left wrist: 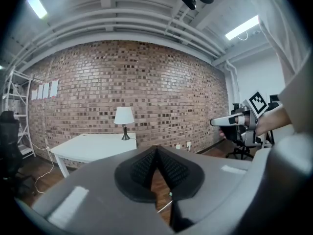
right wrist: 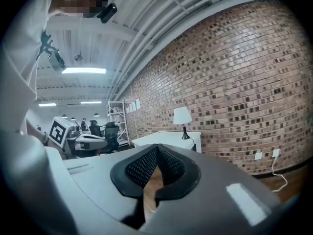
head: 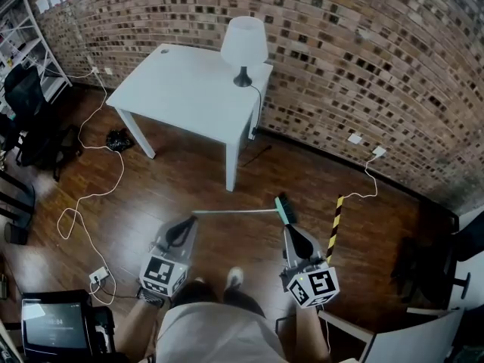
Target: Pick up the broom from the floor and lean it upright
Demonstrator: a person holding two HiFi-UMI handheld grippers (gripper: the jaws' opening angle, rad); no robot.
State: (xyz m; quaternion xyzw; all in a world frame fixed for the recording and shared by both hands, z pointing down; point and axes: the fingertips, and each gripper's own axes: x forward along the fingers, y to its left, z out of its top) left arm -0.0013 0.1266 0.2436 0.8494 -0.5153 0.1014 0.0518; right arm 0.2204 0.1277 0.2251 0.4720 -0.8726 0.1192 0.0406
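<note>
On floor (head: 174, 195), head view shows broom (head: 242, 212); gripper views show ceiling (left wrist: 122, 4).

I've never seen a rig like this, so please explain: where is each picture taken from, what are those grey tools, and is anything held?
A person holds a two-jaw gripper in each hand: the left gripper and the right gripper, each carrying a marker cube. The head view looks down from a camera on their head. The other two pictures come from cameras riding on each gripper, looking along its jaws. Both pairs of jaws are shut and hold nothing. The broom lies on the floor ahead. Beyond it a white table with a lamp stands by the brick wall.
</note>
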